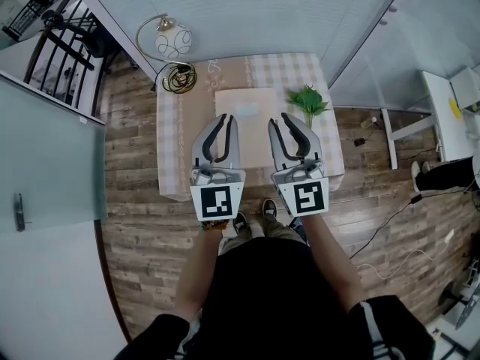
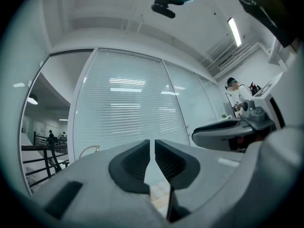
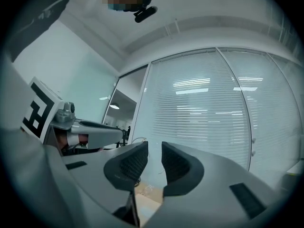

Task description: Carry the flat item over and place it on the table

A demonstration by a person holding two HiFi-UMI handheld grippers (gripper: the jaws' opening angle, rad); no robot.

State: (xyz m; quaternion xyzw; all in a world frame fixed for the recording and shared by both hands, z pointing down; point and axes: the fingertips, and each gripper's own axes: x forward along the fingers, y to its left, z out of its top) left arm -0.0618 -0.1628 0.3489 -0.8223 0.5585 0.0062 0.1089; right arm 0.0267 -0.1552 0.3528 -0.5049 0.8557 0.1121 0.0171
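The flat item [image 1: 244, 105], a pale beige board, lies flat on the small table [image 1: 174, 133] with the checked cloth. Both grippers hang in the air above its near half, side by side, touching nothing. My left gripper [image 1: 225, 118] has its jaws together with only a thin slit between the pads [image 2: 137, 161] and nothing in it. On my right gripper [image 1: 283, 118] the jaws stand a narrow gap apart, also with nothing between them. In both gripper views the jaws point at a wall of window blinds, with a strip of pale surface [image 3: 148, 202] low between them.
A small green plant [image 1: 307, 100] stands at the item's right edge. A white globe lamp [image 1: 173, 40] and a coiled cable [image 1: 178, 77] sit at the table's far left corner. A glass door [image 1: 45, 171] is at left, a white desk [image 1: 448, 115] at right.
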